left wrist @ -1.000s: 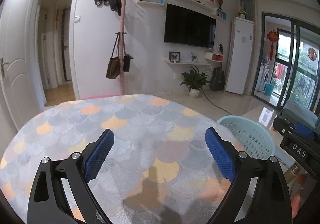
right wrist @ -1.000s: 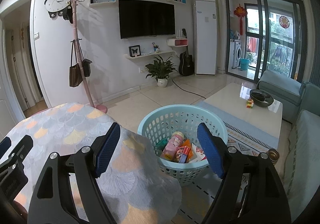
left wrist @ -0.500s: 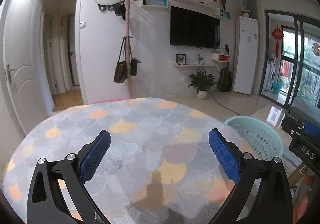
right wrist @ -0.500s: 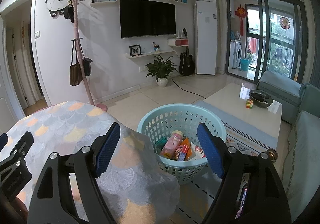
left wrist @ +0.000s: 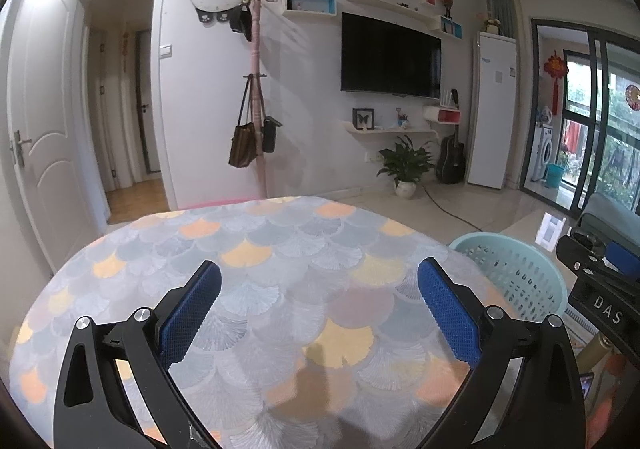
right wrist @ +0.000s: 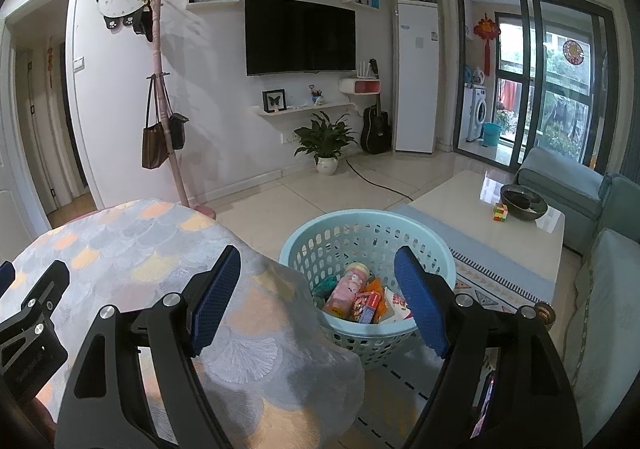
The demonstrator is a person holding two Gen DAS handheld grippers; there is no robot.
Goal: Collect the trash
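Both the left gripper and right gripper hung wide open and empty over the table, while the trash, light crushable packets best pinched across their flat sides, lay in the basket.

Aqua basket; scale-patterned tablecloth

A: The tablecloth looks like soft matt cloth with a printed fan pattern. The basket?

B: Perforated plastic, pale and smooth, holding glossy wrappers. The left gripper and right gripper are matt black plastic with rough blue pads and shiny metal screws. The floor is glossy tile
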